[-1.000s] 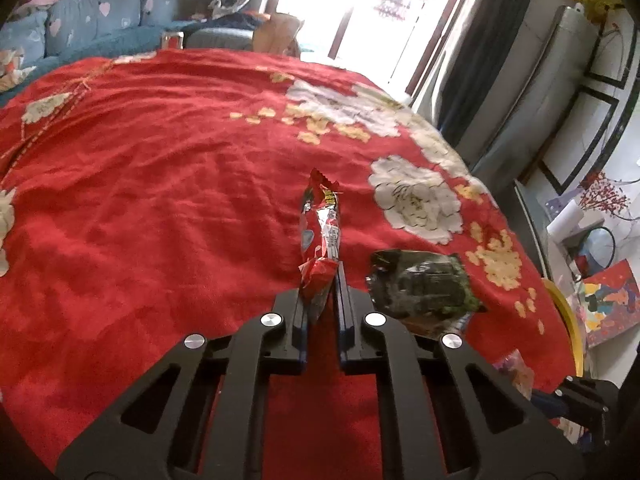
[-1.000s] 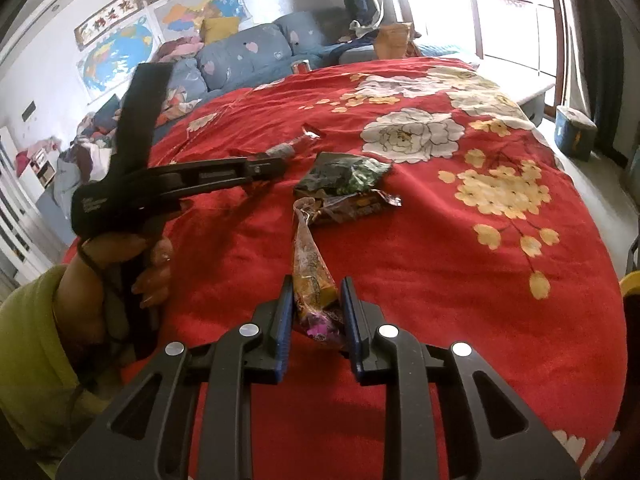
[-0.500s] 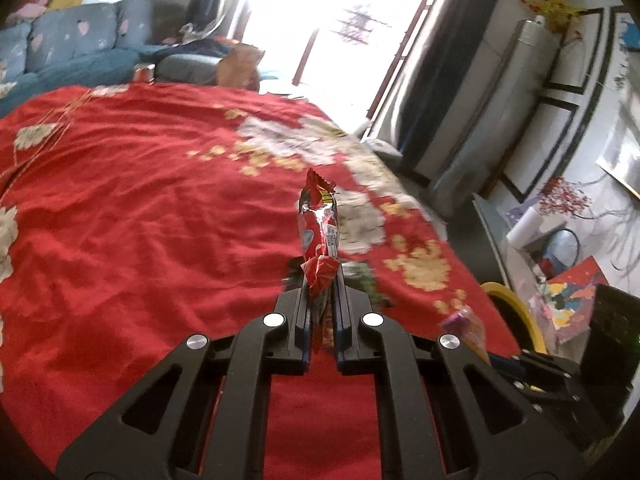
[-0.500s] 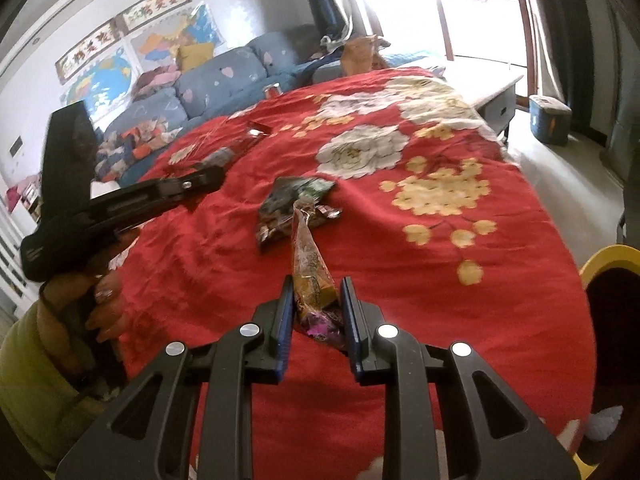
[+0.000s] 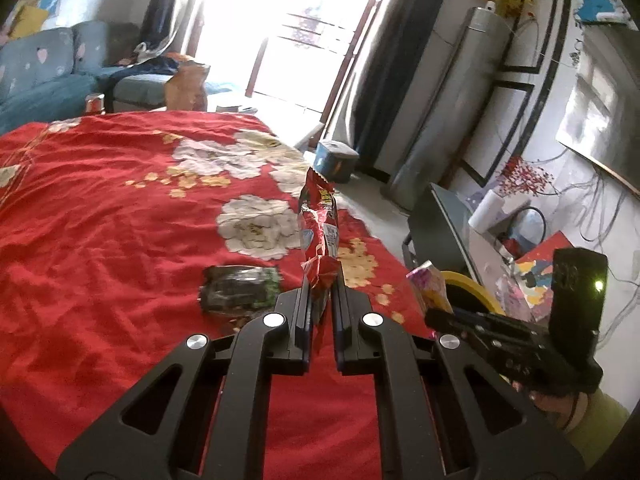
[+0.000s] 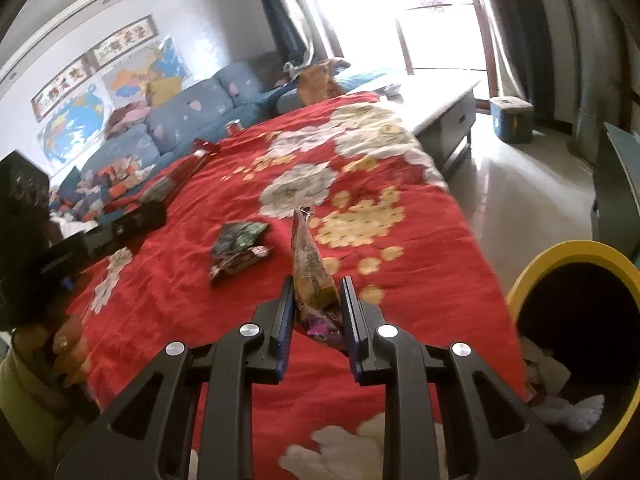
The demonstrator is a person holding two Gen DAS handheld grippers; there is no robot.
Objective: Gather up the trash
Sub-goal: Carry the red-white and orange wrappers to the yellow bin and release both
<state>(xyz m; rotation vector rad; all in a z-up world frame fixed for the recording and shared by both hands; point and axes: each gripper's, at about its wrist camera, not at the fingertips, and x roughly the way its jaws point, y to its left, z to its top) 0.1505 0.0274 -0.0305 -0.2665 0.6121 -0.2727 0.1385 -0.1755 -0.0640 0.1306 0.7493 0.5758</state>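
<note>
My left gripper (image 5: 320, 280) is shut on a crumpled red snack wrapper (image 5: 318, 220) that stands up above its tips, lifted over the red flowered cloth (image 5: 100, 220). A yellow-brown wrapper with a purple end (image 6: 310, 276) sticks up out of my right gripper (image 6: 318, 284), which is shut on it. Dark green wrappers (image 6: 238, 246) lie on the cloth ahead and to the left; the left wrist view shows the dark green wrappers (image 5: 240, 288) just left of the fingers. A yellow-rimmed bin (image 6: 576, 312) with white trash inside stands at the cloth's right edge.
The right gripper's body and hand (image 5: 520, 344) show at the right of the left wrist view, near the bin (image 5: 466, 284). A blue sofa (image 6: 180, 120), a low grey table (image 6: 448, 108), a small blue box (image 6: 512, 118) on the floor and a grey cabinet (image 5: 436, 216) surround the cloth.
Both grippers have risen and swung to the right with their wrappers still gripped. The yellow bin has come into view at the right, and the green wrappers now lie to the left.
</note>
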